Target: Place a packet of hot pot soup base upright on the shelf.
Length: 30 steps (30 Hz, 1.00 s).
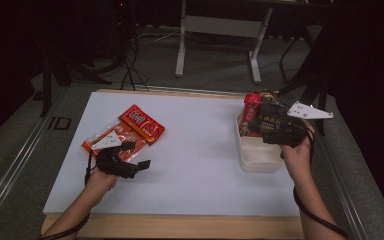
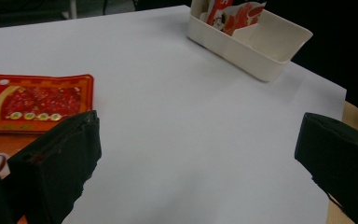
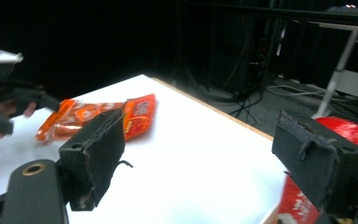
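Left gripper (image 1: 132, 156) sits nearest the snack packets, fingers spread and empty.
We see the red packet (image 1: 142, 124) and orange packet (image 1: 111, 140) lying flat on the counter (image 1: 195, 150) at far left, touching, just beyond the left fingers, long axes running near-left to far-right. Right gripper (image 1: 260, 127) hovers over the white bin (image 1: 258, 152) at right, fingers apart, holding nothing, well apart from the packets.

White desk frame (image 1: 219, 30) beyond table (image 1: 195, 150).
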Each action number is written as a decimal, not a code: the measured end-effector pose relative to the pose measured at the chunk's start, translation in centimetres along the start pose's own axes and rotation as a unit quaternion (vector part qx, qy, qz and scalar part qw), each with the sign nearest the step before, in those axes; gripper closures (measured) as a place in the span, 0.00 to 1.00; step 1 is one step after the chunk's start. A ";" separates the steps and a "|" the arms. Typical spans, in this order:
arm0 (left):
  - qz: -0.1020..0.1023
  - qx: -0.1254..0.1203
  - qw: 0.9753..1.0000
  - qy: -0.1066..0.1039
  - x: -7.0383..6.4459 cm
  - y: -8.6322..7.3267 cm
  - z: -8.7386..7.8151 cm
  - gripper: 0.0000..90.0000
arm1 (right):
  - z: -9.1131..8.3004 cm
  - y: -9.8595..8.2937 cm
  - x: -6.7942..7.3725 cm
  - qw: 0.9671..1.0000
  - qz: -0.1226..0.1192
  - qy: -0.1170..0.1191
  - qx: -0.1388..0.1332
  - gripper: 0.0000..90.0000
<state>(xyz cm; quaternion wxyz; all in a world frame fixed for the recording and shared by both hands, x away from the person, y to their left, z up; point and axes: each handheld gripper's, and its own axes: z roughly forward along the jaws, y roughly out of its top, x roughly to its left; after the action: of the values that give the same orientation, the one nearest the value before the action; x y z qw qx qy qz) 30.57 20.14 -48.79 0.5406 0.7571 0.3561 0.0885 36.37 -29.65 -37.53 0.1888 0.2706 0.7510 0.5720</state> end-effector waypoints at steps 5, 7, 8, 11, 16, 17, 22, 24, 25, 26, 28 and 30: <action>-0.006 -0.002 1.000 0.011 1.1 0.1 -1.5 0.01 | 0.0 -1.2 1.1 1.000 0.000 0.010 0.005 0.19; -0.004 0.000 1.000 0.022 1.5 0.1 -2.1 0.01 | -0.2 -1.4 1.6 1.000 0.008 0.013 0.017 0.19; -0.003 -0.003 1.000 0.028 1.7 0.1 -2.6 0.04 | -0.3 -1.5 1.9 1.000 0.008 0.010 0.022 0.19; -0.003 -0.007 0.999 0.044 2.5 0.3 -3.7 0.07 | -0.6 -1.7 2.7 1.000 0.001 0.008 0.014 0.17; -0.005 -0.006 0.998 0.064 4.1 0.3 -5.2 0.18 | -0.5 -2.1 3.5 1.000 -0.002 0.019 0.020 0.16; -0.005 -0.004 0.998 0.068 4.4 0.3 -5.4 0.26 | -0.5 -2.4 3.9 1.000 -0.003 0.021 0.023 0.16; -0.020 0.011 0.994 0.108 6.1 -0.3 -5.9 0.40 | -0.8 -2.9 4.8 0.999 -0.006 0.027 0.019 0.16; -0.022 0.016 0.992 0.124 6.8 -0.5 -6.1 0.49 | -0.9 -3.0 4.9 0.999 -0.006 0.030 0.017 0.16; -0.024 0.016 0.991 0.132 7.0 -0.7 -6.1 0.57 | -1.0 -3.0 5.0 0.999 -0.006 0.032 0.017 0.16; -0.026 0.018 0.990 0.137 7.3 -0.8 -6.2 0.58 | -1.0 -3.1 5.1 0.999 -0.007 0.031 0.018 0.16; -0.028 0.024 0.988 0.152 7.9 -0.9 -6.2 0.67 | -1.0 -3.4 5.2 0.999 -0.008 0.036 0.020 0.16; -0.026 0.032 0.986 0.164 8.4 -1.1 -6.2 0.76 | -0.9 -3.6 5.3 0.999 -0.008 0.037 0.023 0.16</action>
<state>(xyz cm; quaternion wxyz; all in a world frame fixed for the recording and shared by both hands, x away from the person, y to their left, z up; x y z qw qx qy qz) 33.00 30.31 -49.37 0.4523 0.7397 0.4622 0.1861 31.02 -27.76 -40.61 0.1595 0.2478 0.7727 0.5623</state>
